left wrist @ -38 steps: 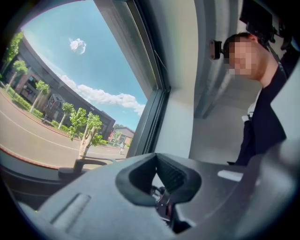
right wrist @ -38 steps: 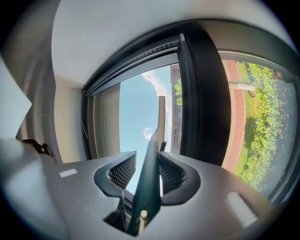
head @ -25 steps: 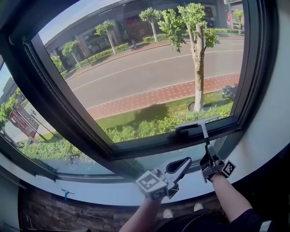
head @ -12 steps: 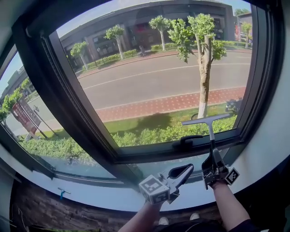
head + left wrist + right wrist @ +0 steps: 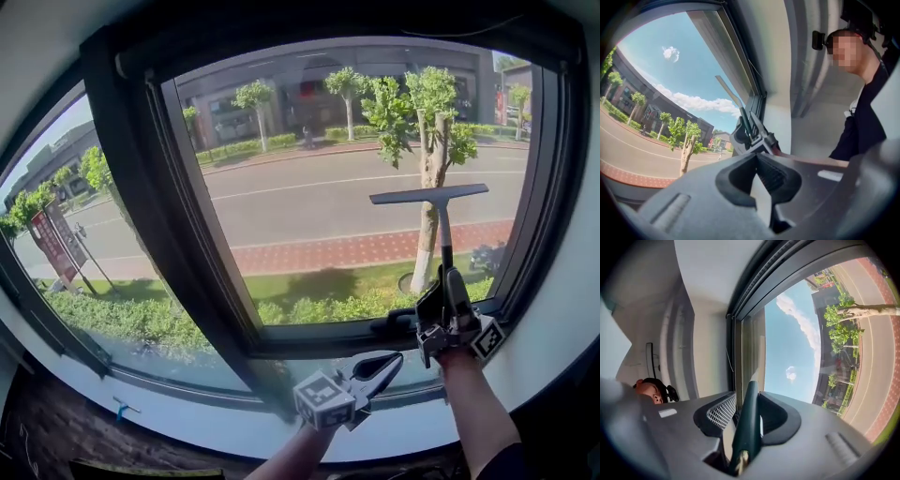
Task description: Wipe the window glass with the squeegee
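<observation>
Right now your right tongs are clamped on the squeegee, gripping the lower end of its dark handle. In the right gripper view the handle runs straight up between the two jaws, which press on it from both sides. The handle stands nearly upright. The long blade at its top lies level across the window glass, about halfway up the right part of the big pane, in front of the tree outside. You cannot tell from these views whether the blade's edge truly touches the glass. The tongs themselves sit just above the lower rail of the dark window frame, beside the dark window handle fixed there.

Your left tongs are closed with nothing in them: the left gripper view shows the tips meeting, with only an empty gap behind them. They hang lower and nearer to you, left of the right tongs and apart from them, over the white sill. They point up and to the right, toward the squeegee. Their marker cube faces the head camera.

Beyond the glass lie a hedge, a red brick walk, a road and a long building on the far side. A narrower pane at the left, past the thick frame post, looks out on a red sign.
</observation>
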Motion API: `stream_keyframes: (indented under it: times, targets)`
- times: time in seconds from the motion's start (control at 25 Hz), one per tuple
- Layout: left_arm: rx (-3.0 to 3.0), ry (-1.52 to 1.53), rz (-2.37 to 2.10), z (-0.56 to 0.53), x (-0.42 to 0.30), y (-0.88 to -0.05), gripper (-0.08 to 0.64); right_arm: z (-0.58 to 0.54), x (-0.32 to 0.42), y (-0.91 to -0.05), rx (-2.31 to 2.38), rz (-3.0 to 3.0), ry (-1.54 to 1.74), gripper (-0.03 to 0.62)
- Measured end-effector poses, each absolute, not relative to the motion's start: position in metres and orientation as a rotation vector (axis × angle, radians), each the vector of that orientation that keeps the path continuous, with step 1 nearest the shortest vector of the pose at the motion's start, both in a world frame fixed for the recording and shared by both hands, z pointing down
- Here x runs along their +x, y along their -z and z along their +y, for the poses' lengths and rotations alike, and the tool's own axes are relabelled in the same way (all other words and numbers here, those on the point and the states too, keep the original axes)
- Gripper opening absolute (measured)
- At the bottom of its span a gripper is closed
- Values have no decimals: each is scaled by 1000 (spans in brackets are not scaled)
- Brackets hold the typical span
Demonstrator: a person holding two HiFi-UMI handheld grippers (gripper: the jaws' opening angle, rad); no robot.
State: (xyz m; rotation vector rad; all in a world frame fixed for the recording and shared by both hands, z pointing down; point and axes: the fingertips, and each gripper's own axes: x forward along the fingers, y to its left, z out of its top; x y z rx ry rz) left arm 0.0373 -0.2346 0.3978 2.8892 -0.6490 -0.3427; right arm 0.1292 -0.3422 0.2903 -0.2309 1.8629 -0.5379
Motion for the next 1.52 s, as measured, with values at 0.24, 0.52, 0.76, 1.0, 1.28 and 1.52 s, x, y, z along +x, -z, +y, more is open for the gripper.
stream_keyframes:
  times: [0.24, 0.52, 0.76, 1.0, 1.28, 1.52]
  targets:
    - [2933, 294, -655, -230, 16, -388, 3, -348, 89, -223, -143, 1870, 479, 160]
    - [3029, 265, -691, -224, -4, -363, 3, -352, 60, -137, -56, 1880, 405, 160]
    - [3044, 279, -726, -226, -28, -348, 3, -382, 55, -95, -48, 1883, 334, 160]
    - [3049, 282, -772, -226, -51, -345, 3, -392, 40, -61, -31, 1881, 291, 158]
    - [3044, 281, -808, -229, -61, -342, 3, -392, 33, -47, -10, 1866, 261, 158]
    - [3041, 285, -809, -227, -59, -342, 3, -395, 32, -53, -28, 1876, 251, 156]
